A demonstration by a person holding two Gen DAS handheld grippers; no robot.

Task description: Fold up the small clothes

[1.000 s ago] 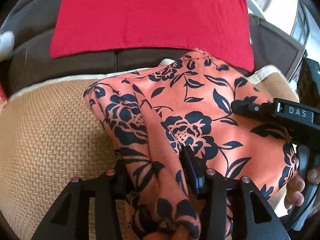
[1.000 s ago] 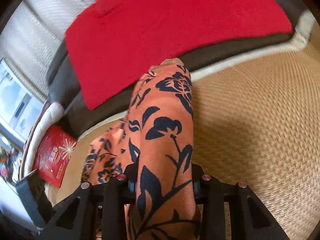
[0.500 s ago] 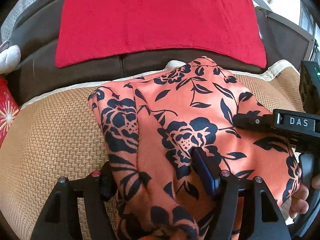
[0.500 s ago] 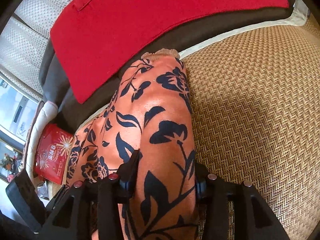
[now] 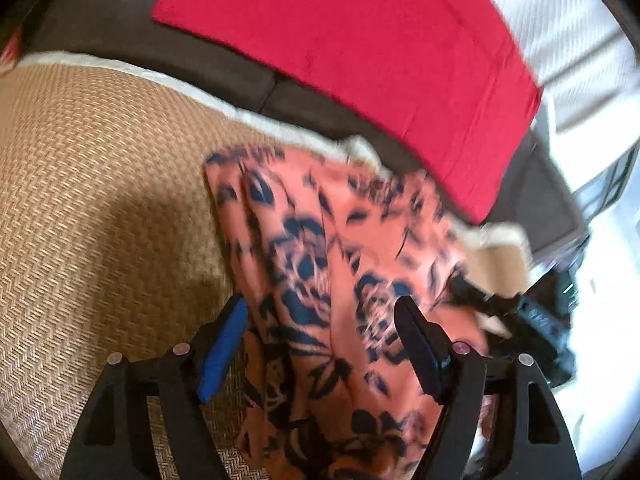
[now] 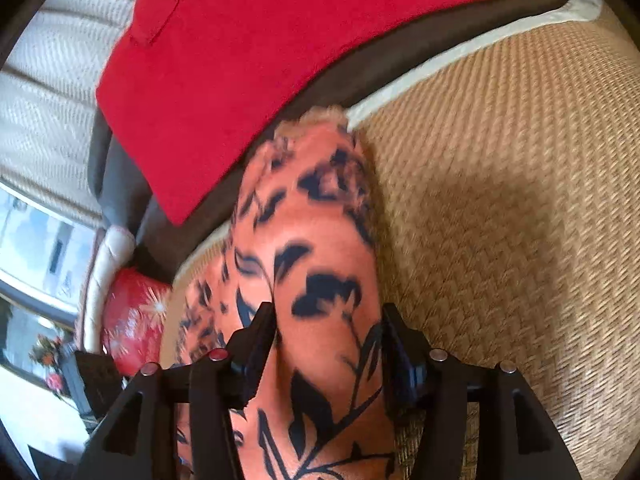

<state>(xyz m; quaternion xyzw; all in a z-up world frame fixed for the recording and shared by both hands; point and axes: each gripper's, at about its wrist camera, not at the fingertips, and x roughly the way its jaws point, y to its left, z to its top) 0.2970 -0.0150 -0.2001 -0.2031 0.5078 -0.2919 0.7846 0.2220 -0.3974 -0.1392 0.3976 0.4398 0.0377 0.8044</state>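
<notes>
Woven mat (image 5: 88,200) fills the lower frame; the floral garment (image 5: 320,280), folded, lies at centre. Left claw (image 5: 320,344) and right claw (image 6: 328,344) have just been opening, released around slack cloth. Next: withdraw without dragging the fold

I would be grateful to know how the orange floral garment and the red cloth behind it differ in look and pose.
The orange floral garment carries a dark flower print; the red cloth is plain. The garment lies bunched and creased on the woven mat; the red cloth is spread smooth over the dark sofa back. Both are soft fabric.
</notes>
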